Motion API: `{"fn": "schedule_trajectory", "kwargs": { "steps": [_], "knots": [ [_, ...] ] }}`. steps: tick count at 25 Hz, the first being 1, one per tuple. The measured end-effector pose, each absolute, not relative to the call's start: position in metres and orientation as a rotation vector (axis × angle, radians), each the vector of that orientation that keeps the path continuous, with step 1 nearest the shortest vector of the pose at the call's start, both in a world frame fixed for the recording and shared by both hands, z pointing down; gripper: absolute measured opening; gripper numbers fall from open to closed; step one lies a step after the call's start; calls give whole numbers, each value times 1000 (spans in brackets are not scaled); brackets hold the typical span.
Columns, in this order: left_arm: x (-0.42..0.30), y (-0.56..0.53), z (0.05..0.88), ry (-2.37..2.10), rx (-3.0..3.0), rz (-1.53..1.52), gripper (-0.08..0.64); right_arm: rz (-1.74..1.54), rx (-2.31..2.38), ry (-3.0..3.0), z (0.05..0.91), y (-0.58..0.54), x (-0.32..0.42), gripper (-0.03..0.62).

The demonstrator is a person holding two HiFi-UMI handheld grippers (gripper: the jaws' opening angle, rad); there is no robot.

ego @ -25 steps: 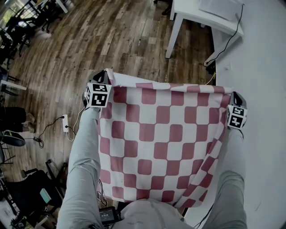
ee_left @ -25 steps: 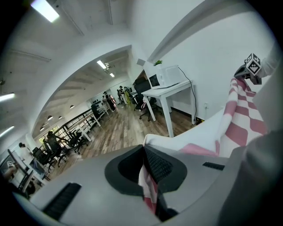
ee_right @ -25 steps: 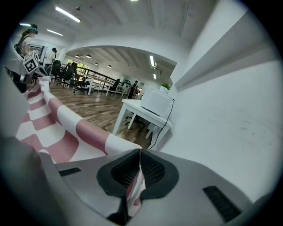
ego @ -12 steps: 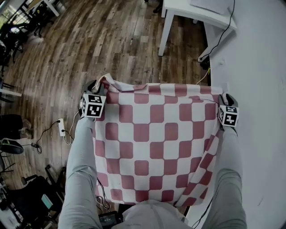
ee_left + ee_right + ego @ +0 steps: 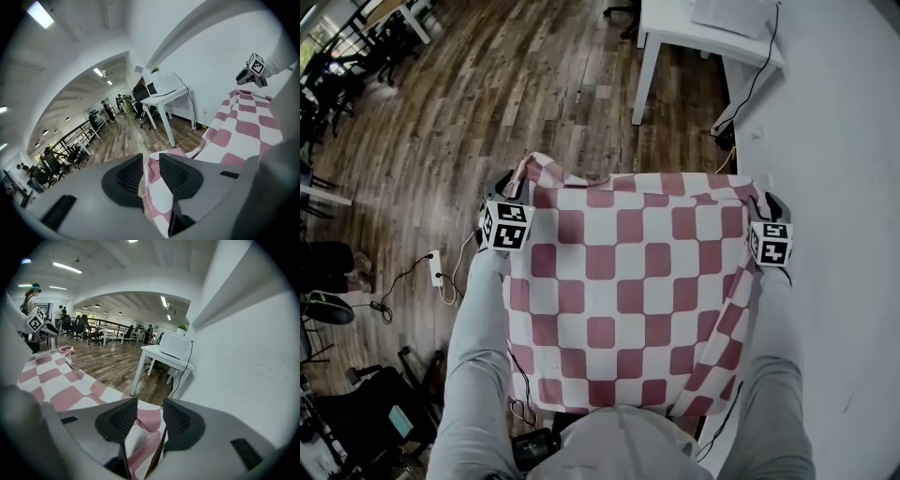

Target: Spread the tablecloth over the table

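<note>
Tablecloth, red-and-white checked, held up ahead of the body, top edge running side to side between the two tongs. Hangs from that edge back toward the person.

Left tongs clamped on the left top corner, fabric pinched tight between the pads. Right tongs opening just now, with the right top corner lying loose in the widening gap, not squeezed.

White surface beyond the cloth's far edge and off to the right, well apart from it, across bare wooden floor. Lies nearer the right tongs than the left.

Probably calls for carrying the cloth forward and rightward with the long edge kept crosswise. Looks liable to slip at the loosened right corner.

Count: one cloth, two tongs, one nearby surface.
</note>
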State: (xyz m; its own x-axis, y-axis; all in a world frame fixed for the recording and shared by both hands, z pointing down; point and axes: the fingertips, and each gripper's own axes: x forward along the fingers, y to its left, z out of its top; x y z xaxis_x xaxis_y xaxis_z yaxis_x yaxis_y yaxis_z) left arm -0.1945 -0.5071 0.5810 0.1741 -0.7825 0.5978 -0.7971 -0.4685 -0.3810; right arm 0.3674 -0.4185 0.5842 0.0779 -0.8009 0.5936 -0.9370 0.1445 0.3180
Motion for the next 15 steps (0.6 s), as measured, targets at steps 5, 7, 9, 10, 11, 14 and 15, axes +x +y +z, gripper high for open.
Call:
{"fn": "schedule_trajectory", "kwargs": {
  "steps": [5, 7, 9, 10, 11, 14, 15],
  "knots": [
    [-177, -468, 537, -1605, 2456, 1105, 117, 211, 1653, -1807, 544, -374, 343, 156],
    [-166, -442, 525, -1581, 2466, 1057, 117, 218, 1650, -1823, 533, -342, 336, 156],
    [-155, -415, 515, -1557, 2479, 1010, 115, 241, 1659, -1832, 527, -307, 331, 156],
    [-148, -401, 510, -1543, 2495, 987, 115, 261, 1665, -1835, 527, -288, 328, 156],
    [-141, -386, 507, -1523, 2513, 969, 115, 285, 1668, -1837, 529, -268, 325, 155],
    [-116, -338, 507, -1435, 2554, 947, 115, 378, 1670, -1837, 543, -207, 314, 155],
    [-108, -322, 508, -1406, 2562, 940, 115, 409, 1671, -1834, 547, -187, 310, 155]
  ]
}}
